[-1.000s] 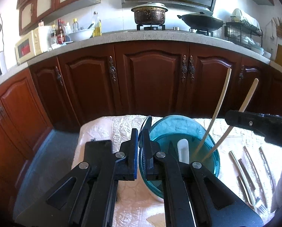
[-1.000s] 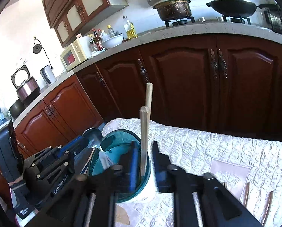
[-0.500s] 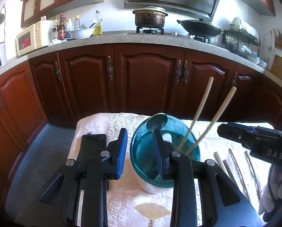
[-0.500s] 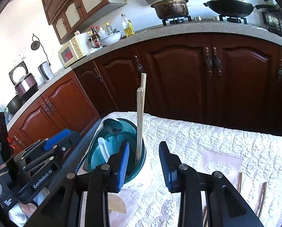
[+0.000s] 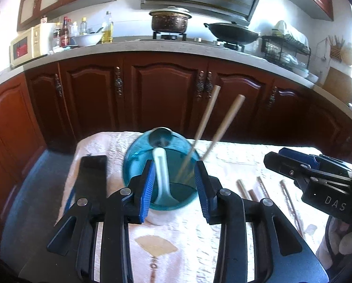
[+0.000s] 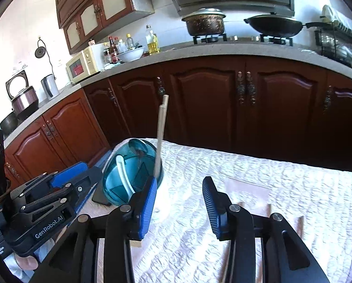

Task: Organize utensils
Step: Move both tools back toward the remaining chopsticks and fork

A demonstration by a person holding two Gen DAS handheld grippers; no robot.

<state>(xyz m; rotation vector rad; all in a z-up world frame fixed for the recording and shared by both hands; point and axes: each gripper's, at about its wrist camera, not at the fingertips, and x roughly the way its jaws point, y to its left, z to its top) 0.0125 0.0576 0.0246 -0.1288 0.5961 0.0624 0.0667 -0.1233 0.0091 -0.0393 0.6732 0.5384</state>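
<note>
One teal container (image 5: 138,158) stands on the white quilted cloth (image 5: 235,158) that covers the counter, near its far left part. Inside it I count four utensils: two wooden chopsticks (image 5: 207,118) that lean to the right and rise well above the rim, one white spoon (image 5: 161,176) with its handle pointing up, and one metal spoon (image 5: 160,136) whose bowl rests at the far rim. In the right wrist view the two chopsticks (image 6: 161,132) look almost upright and close together.

On the cloth to the right of the container lie several loose utensils (image 5: 260,188); about four thin sticks are visible, but they are partly hidden and blurred, so the exact number I cannot tell. One black flat object (image 5: 91,179) lies on the cloth just left of the container.

The left tongs (image 5: 174,184) are near the container, and their jaws are opening; the white spoon appears between them in the picture, but the pads do not press on it. The right tongs (image 6: 179,195) are also opening, over bare cloth to the right of the container, and they hold nothing.

Behind, there is one long row of brown cabinets (image 6: 204,103), with one pot (image 6: 205,22) and one wok (image 6: 273,24) on the stove.
</note>
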